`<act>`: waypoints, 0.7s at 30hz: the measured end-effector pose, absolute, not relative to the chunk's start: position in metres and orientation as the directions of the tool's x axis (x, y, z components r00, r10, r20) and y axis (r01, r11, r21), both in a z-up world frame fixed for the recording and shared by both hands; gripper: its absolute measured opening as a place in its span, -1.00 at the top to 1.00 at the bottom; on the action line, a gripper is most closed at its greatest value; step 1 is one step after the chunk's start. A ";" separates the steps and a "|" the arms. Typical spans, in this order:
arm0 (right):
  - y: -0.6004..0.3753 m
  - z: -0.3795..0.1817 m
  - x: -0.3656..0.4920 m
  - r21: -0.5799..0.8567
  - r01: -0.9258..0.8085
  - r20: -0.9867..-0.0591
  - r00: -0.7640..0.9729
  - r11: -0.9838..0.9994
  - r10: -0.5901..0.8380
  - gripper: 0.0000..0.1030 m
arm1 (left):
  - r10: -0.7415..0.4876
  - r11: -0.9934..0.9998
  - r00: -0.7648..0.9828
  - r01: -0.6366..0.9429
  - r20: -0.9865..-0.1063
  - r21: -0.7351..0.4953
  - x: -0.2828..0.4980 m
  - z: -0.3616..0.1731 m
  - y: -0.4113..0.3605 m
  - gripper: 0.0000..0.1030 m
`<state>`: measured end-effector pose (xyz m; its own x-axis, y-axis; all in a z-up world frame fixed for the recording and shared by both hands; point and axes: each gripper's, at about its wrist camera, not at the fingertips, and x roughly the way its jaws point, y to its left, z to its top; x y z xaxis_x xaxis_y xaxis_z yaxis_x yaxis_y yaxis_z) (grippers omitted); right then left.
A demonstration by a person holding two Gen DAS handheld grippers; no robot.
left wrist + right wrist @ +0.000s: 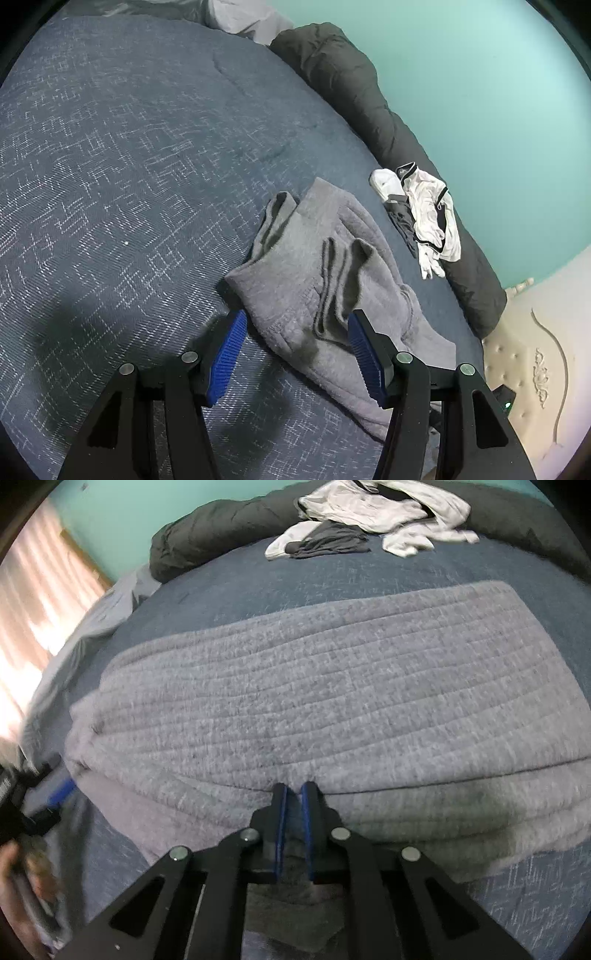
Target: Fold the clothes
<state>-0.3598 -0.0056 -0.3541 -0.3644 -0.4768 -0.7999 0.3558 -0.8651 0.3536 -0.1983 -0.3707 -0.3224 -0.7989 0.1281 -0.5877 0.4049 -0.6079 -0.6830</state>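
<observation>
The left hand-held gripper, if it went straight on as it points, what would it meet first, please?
Most likely the grey garment, whose bunched folds lie just beyond the open left hand-held gripper; depth is uncertain.

A bed covered by a dark blue woven bedspread with a pale crosshatch pattern (122,155) fills most of both views. A dark grey rolled quilted comforter (354,96) lies along the bed's far edge, against a plain turquoise wall (480,92). In the left wrist view, a cream tufted upholstered panel with scrolled relief ornament (532,354) stands at the bed's end, just beyond the end of the comforter. A light grey crumpled sheet (107,609) lies at one far corner of the bed, beside the other end of the comforter. In the right wrist view, a brightly lit window with a wooden frame (40,602) is set in the wall past that corner.
</observation>
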 end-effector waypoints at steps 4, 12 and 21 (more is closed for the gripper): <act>-0.007 -0.348 -0.349 0.348 0.375 -0.794 -0.369 -0.859 -0.483 0.87 | 0.126 -0.616 -0.800 0.400 -0.586 -0.679 -0.199 -0.320 -0.370 -0.19; -0.015 -0.356 -0.337 0.331 0.371 -0.808 -0.365 -0.868 -0.464 0.91 | 0.125 -0.606 -0.802 0.404 -0.584 -0.685 -0.198 -0.320 -0.373 -0.19; -0.003 -0.346 -0.331 0.394 0.344 -0.781 -0.363 -0.852 -0.507 0.94 | 0.128 -0.610 -0.807 0.395 -0.577 -0.687 -0.199 -0.317 -0.373 -0.19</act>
<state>-0.3313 -0.0034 -0.3462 -0.3634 -0.5075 -0.7813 0.3438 -0.8525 0.3938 -0.1988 -0.3729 -0.3167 -0.8067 0.1277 -0.5770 0.3948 -0.6101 -0.6870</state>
